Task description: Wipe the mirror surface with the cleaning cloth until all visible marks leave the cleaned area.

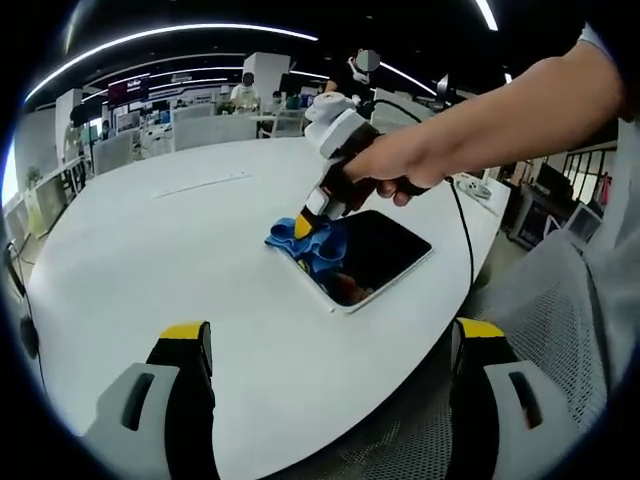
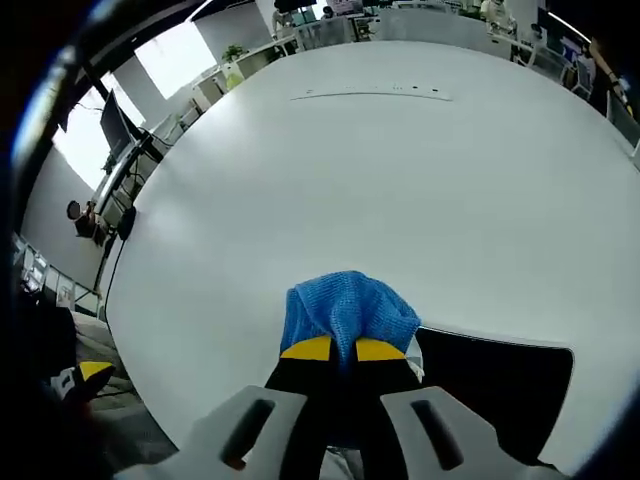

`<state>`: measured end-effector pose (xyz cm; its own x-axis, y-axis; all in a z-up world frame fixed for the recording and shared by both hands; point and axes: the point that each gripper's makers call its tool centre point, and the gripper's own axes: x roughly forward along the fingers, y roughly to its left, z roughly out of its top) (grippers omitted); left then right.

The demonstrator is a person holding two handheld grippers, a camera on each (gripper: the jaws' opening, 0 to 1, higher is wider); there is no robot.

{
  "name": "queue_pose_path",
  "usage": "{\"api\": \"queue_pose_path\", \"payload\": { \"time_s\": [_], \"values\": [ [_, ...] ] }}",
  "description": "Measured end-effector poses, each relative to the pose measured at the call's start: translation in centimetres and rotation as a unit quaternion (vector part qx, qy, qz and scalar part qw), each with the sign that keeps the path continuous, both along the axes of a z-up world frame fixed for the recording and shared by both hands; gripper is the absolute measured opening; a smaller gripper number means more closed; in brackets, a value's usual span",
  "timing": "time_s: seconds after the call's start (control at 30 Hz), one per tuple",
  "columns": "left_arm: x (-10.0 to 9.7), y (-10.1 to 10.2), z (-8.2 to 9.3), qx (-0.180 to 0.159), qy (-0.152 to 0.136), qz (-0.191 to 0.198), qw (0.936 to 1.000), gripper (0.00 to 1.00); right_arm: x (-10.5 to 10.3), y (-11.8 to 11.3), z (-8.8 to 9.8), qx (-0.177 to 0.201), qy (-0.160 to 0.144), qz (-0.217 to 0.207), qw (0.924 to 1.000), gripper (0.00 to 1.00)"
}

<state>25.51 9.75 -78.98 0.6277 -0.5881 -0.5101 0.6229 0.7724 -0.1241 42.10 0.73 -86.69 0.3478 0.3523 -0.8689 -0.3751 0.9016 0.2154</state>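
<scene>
A dark rectangular mirror (image 1: 375, 250) with a white frame lies flat near the edge of the white round table (image 1: 180, 230). A blue cleaning cloth (image 1: 315, 245) is bunched on the mirror's left end. My right gripper (image 1: 303, 226), held by a hand, is shut on the cloth and presses it onto the mirror. In the right gripper view the cloth (image 2: 345, 310) bulges out past the yellow-tipped right gripper (image 2: 343, 349), with the mirror (image 2: 495, 385) to the right. My left gripper (image 1: 330, 335) stands open over the table's near edge, well short of the mirror.
A grey mesh chair (image 1: 560, 320) stands at the table's right side. A black cable (image 1: 465, 235) runs across the table behind the mirror. Desks, chairs and people fill the office in the background (image 1: 240, 100). A thin seam (image 2: 370, 93) crosses the far tabletop.
</scene>
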Motion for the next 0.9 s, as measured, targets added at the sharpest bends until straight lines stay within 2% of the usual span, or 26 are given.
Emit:
{"api": "queue_pose_path", "payload": {
  "time_s": [0.57,0.9],
  "values": [
    [0.0,0.0,-0.1,0.004,0.002,0.0,1.0,0.99,0.2,-0.3,-0.1,-0.001,0.001,0.003,1.0,0.0],
    [0.0,0.0,-0.2,0.004,0.003,-0.001,1.0,0.99,0.2,-1.9,-0.1,-0.008,0.0,-0.005,1.0,0.0]
  ]
}}
